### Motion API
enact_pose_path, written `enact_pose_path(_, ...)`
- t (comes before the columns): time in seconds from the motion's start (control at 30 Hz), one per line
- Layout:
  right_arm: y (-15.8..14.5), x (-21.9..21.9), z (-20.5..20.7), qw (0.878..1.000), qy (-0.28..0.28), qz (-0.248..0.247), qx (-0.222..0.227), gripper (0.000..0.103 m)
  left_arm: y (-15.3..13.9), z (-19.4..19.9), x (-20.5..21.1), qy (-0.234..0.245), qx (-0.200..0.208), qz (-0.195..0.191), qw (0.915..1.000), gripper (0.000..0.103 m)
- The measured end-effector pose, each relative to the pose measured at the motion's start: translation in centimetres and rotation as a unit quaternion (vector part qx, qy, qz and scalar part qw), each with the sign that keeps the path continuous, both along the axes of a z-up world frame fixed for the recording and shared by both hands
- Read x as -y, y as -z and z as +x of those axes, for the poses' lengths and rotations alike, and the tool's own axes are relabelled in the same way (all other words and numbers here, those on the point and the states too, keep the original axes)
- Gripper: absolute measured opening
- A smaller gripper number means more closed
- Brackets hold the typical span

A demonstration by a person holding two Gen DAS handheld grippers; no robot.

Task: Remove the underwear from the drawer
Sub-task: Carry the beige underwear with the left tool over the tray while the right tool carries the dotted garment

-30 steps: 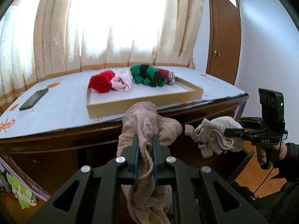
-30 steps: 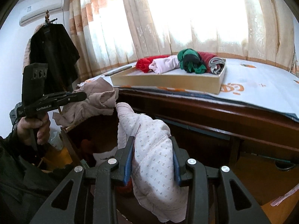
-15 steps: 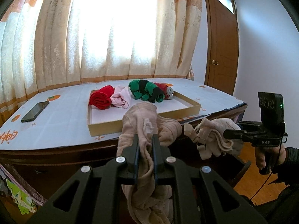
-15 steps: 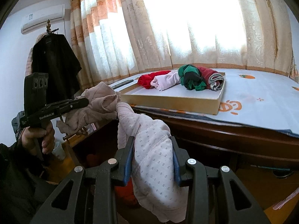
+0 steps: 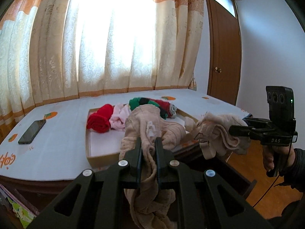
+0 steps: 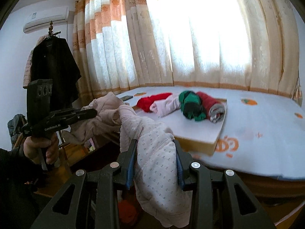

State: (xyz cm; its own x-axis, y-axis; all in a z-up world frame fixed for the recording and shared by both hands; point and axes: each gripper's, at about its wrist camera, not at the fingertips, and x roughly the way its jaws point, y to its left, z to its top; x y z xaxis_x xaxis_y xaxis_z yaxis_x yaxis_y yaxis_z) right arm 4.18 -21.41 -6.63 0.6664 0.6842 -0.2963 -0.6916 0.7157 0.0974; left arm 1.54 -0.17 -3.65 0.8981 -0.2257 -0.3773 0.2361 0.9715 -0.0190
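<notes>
Soft beige cloth underwear (image 5: pixel 150 133); matt black, probably plastic, left gripper (image 5: pixel 148 143); glossy wooden door (image 5: pixel 224 53).

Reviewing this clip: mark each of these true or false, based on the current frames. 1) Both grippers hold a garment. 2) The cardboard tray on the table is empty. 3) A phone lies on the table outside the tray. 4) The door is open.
1) True: the left gripper is shut on the beige underwear, and the right gripper is shut on the dotted pale underwear.
2) False: the cardboard tray holds several rolled garments, among them a red roll.
3) True: the phone lies left of the tray.
4) False: the door is closed.
</notes>
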Motion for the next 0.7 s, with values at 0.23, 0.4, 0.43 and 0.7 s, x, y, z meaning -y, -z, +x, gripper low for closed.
enact_pose_path(0.23,-2.7,-0.3,1.8,1.000,0.010,-0.001,0.013,0.037,-2.0,2.5,-0.2,-0.001,0.010,0.005,0.9999,0.009)
enact_pose_path(0.4,-3.9,-0.3,3.3,1.000,0.019,0.001,0.013,0.037,-2.9,4.1,0.0,-0.001,0.013,0.015,0.9998,0.009)
enact_pose_path(0.43,-4.1,-0.3,3.7,1.000,0.021,-0.001,0.012,0.037,-3.1,4.5,0.1,-0.001,0.013,0.017,0.9998,0.009)
enact_pose_path(0.7,-4.9,-0.5,6.9,0.999,0.041,0.008,-0.004,0.037,-4.1,7.8,0.8,0.002,0.005,0.016,0.9999,0.009)
